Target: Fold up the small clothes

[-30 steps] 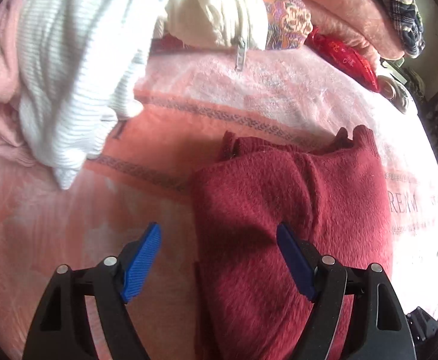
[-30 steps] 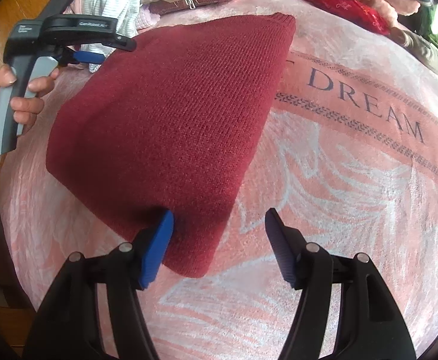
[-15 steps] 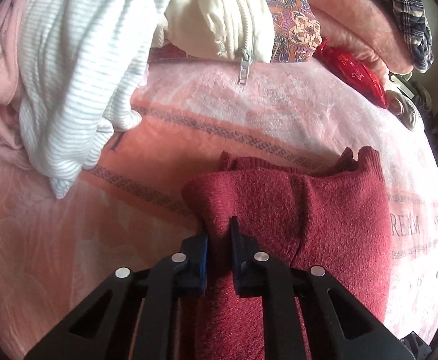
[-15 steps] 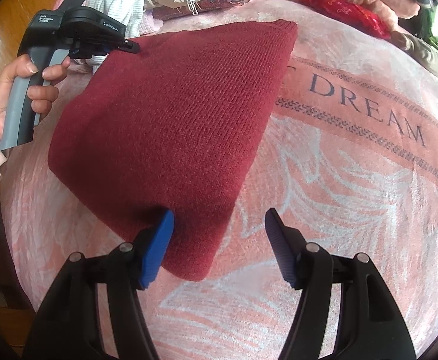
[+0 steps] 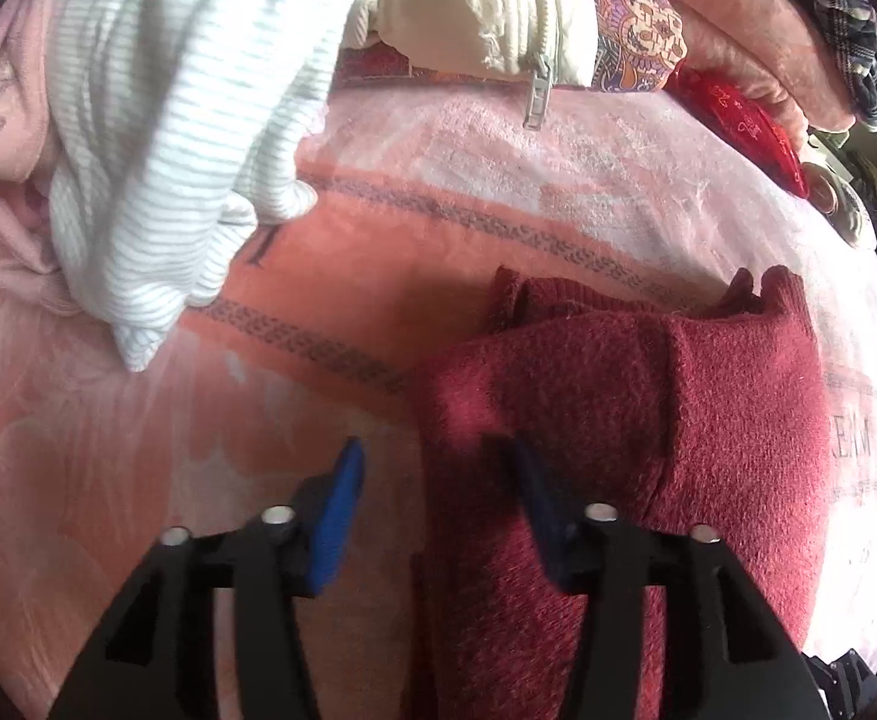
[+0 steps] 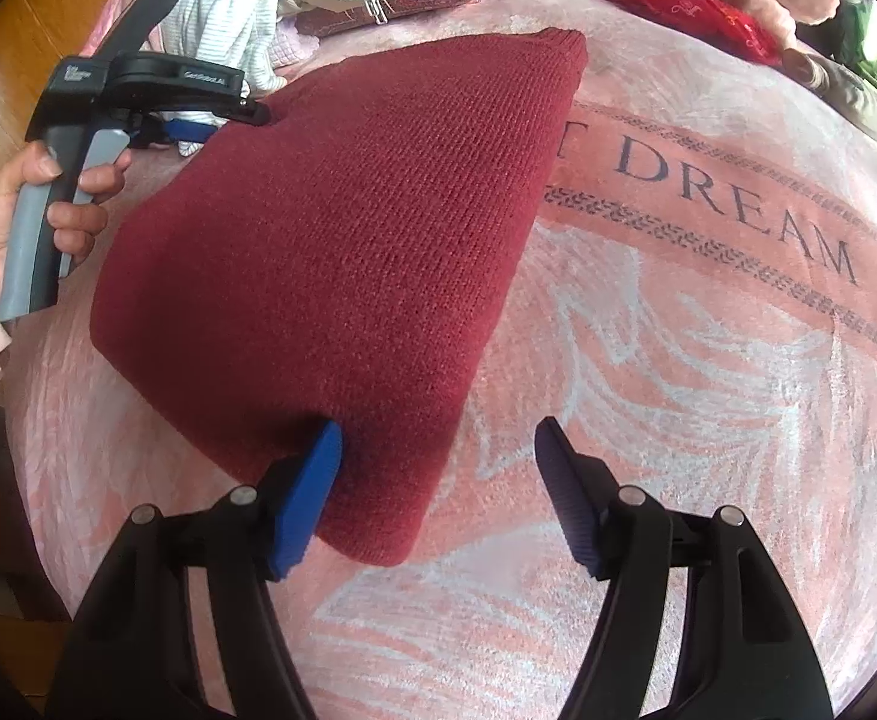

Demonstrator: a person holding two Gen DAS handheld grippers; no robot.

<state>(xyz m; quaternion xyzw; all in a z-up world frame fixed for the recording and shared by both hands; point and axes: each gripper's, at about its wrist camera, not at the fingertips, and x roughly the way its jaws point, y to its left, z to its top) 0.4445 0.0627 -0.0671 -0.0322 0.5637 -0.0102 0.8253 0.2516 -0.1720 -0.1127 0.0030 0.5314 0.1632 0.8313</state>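
Note:
A folded dark red knit sweater (image 6: pixel 348 228) lies on the pink blanket (image 6: pixel 708 420). In the left wrist view the sweater (image 5: pixel 648 420) fills the lower right. My left gripper (image 5: pixel 432 498) is open, its jaws straddling the sweater's near left edge without pinching it. It also shows in the right wrist view (image 6: pixel 198 120), held by a hand at the sweater's far left corner. My right gripper (image 6: pixel 438 480) is open, its left finger (image 6: pixel 306 504) touching the sweater's near corner, its right finger over bare blanket.
A pile of clothes sits at the back: a white striped top (image 5: pixel 168 150), a cream zip jacket (image 5: pixel 498 12), a patterned cloth (image 5: pixel 636 18), a red pouch (image 5: pixel 744 126) and plaid fabric (image 5: pixel 846 30). The blanket reads "DREAM" (image 6: pixel 738 204). Wooden floor (image 6: pixel 12 30) lies left.
My left gripper closed on the sweater's edge half a second ago and has now opened again, letting it go. My right gripper has stayed open and still.

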